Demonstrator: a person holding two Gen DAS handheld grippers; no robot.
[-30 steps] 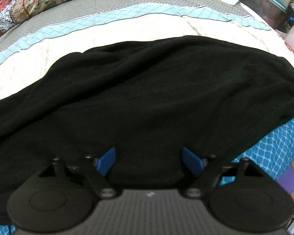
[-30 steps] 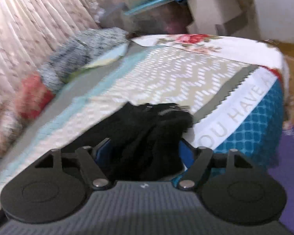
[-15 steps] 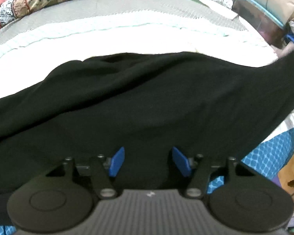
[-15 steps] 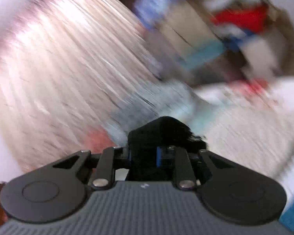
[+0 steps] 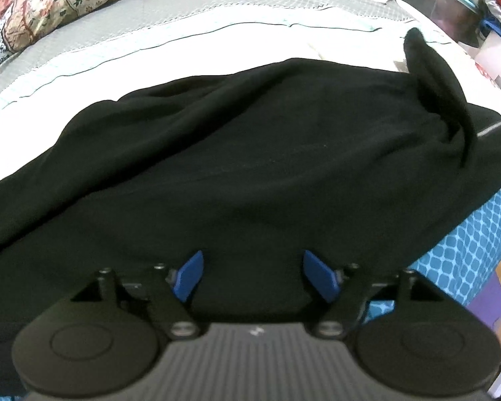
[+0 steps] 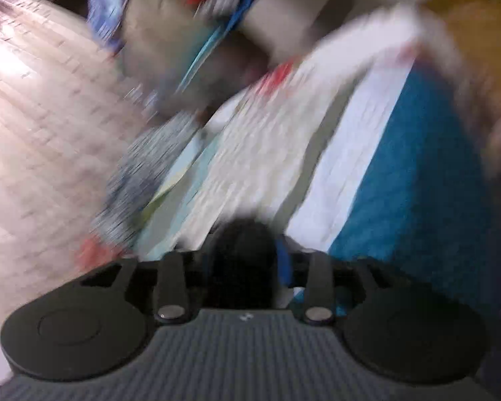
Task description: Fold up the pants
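Black pants point(image 5: 250, 167) lie spread across the bed in the left wrist view. At their right end a flap point(image 5: 431, 77) stands up off the sheet. My left gripper point(image 5: 254, 277) hovers over the near edge of the pants. Its jaws are opening, and the blue pads stand apart above the cloth without pinching it. The right wrist view is badly blurred. There, my right gripper point(image 6: 244, 262) has a black bunch of the pants point(image 6: 243, 244) filling the gap between its fingers while the jaws are opening.
The bed has a white and grey sheet point(image 5: 183, 50) with a blue dotted side point(image 5: 467, 250) falling to the floor at right. A floral quilt point(image 5: 66, 3) lies along the far edge. A pale curtain point(image 6: 33, 117) hangs on the left, with boxes and clutter point(image 6: 250, 16) beyond the bed.
The left jaws narrowed, then widened again over the pants. The right gripper closed on the bunched end and swung with it, its view rolling. A flap at the pants' right end now stands up.
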